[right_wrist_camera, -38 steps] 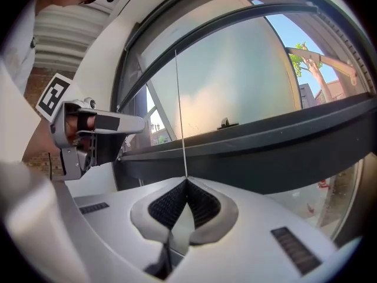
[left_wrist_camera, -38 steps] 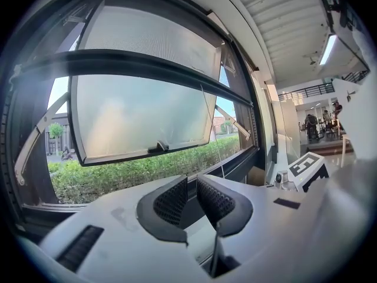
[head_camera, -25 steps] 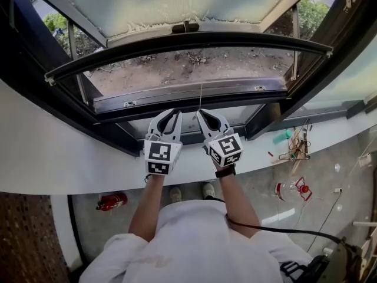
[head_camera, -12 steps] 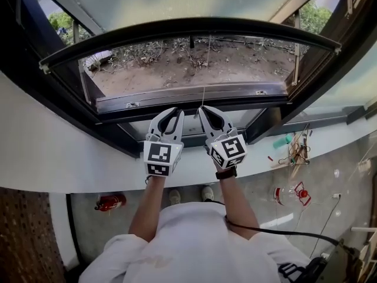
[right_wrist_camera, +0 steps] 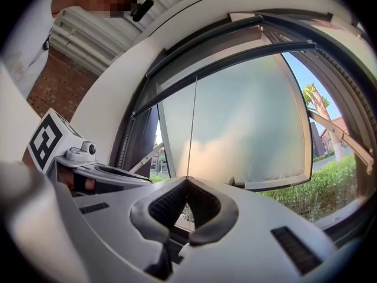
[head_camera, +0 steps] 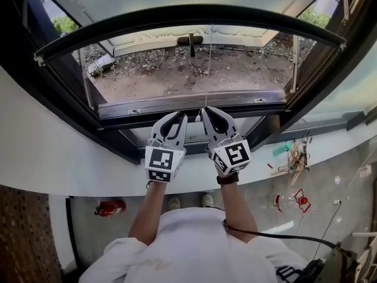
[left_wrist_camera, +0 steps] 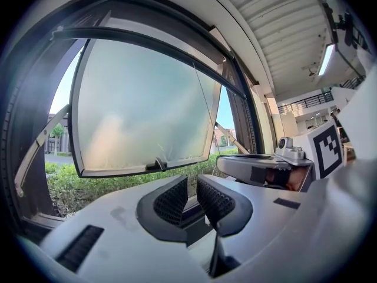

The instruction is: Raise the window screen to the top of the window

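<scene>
While the right gripper [right_wrist_camera: 187, 180] pinches the pull cord [right_wrist_camera: 192, 128], the left gripper [left_wrist_camera: 192, 181] is narrowly open, empty; I judge the screen bar [head_camera: 188, 13] needs lifting to the frame's top edge.

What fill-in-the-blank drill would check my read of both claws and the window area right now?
1. The right claw is shut on a thin ___ that runs up to the dark screen bar.
2. The left claw holds ___; its jaws stand slightly apart.
3. The fire extinguisher lying on the floor is coloured ___.
Missing words: cord; nothing; red.
</scene>
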